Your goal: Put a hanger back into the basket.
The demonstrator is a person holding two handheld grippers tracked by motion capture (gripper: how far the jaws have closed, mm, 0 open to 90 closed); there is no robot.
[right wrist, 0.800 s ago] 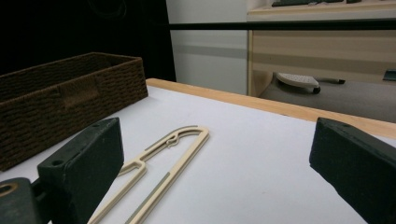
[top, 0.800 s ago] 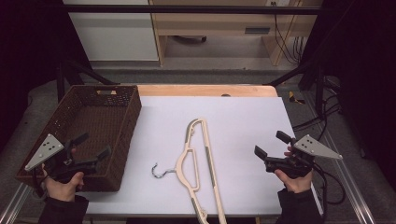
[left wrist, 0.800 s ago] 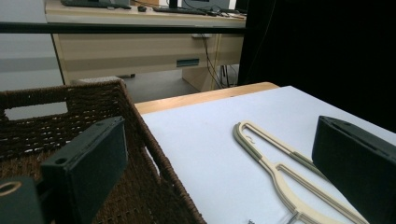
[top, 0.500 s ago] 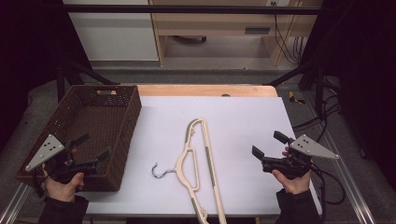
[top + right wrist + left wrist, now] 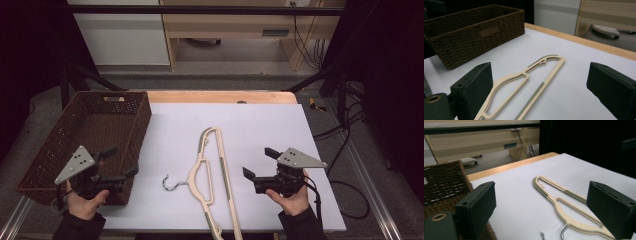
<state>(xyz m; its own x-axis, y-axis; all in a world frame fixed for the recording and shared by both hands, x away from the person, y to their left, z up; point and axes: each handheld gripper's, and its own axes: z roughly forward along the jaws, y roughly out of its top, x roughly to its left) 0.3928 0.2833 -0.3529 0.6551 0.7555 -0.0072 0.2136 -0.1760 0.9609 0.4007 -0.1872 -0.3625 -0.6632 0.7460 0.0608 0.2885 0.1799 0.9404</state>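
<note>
A cream hanger [image 5: 212, 181] lies flat on the white table [image 5: 260, 125], between the two grippers. From above, its small metal hook [image 5: 170, 183] points toward the brown basket [image 5: 95, 131]. The left gripper [image 5: 120, 162] hangs by the basket's near corner, jaws wide, holding nothing. The right gripper [image 5: 260, 162] is near the hanger, jaws wide and empty too. The right gripper view shows grey strips on the hanger's bar [image 5: 536, 93].

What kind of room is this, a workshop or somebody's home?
Probably a lab or recording bench: a white-topped table ringed by dark frame rails, loose cables on the floor, and a hanger and wicker basket laid out as props.
</note>
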